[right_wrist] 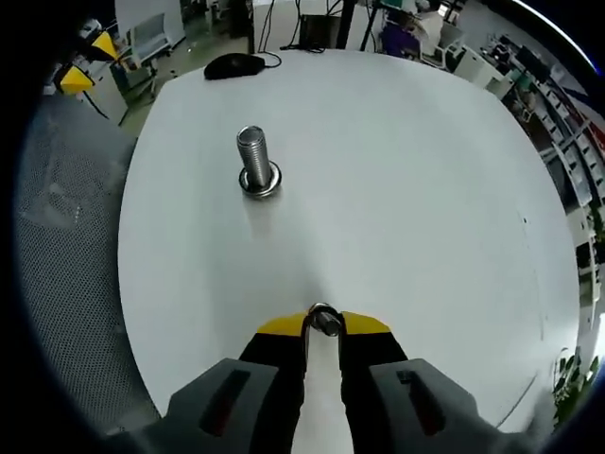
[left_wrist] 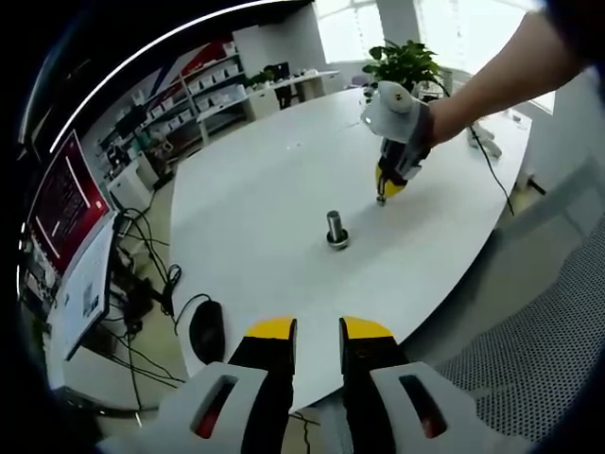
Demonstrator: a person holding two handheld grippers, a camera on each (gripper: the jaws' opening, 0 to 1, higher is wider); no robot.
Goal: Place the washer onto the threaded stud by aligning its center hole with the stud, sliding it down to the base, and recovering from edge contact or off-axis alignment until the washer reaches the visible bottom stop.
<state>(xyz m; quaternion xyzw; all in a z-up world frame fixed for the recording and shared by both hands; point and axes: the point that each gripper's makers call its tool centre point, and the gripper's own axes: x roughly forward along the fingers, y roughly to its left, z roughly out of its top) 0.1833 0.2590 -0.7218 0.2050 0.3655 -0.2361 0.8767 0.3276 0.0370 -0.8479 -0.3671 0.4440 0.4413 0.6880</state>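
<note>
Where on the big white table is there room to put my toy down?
Lots of room. The table is bare all around the threaded stud standing near its middle, and between the stud and the right gripper holding the washer. The busy spots are edges: the black mouse, and the plant with a cable.

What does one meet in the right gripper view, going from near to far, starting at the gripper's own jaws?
Right gripper, shut on the washer → bare white table → upright threaded stud on its base → black mouse near the far table edge.
</note>
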